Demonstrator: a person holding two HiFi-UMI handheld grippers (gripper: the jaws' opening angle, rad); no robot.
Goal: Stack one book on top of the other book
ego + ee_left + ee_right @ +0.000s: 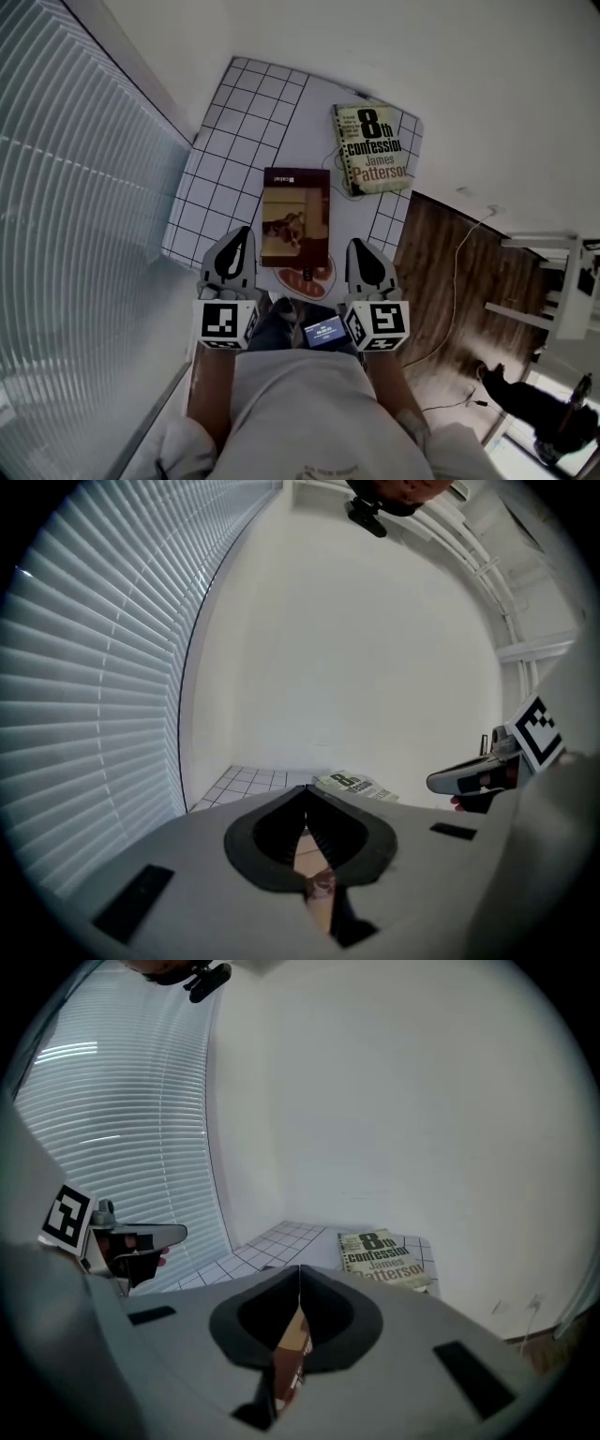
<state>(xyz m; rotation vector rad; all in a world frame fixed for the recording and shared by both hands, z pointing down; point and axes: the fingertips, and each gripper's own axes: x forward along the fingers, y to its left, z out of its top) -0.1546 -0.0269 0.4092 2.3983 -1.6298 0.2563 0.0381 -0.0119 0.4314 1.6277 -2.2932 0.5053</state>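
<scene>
While the left gripper and right gripper both hang closed on nothing, the brown book lies flat on the desk with its near end between them and its long axis running straight away from them. The Patterson book lies flat further ahead, apart from the first and beyond the right gripper, which looks the nearer to it.

Maroon photo-cover book lies flat between left gripper and right gripper; pale "8th Confession" paperback lies flat farther ahead, apart.
</scene>
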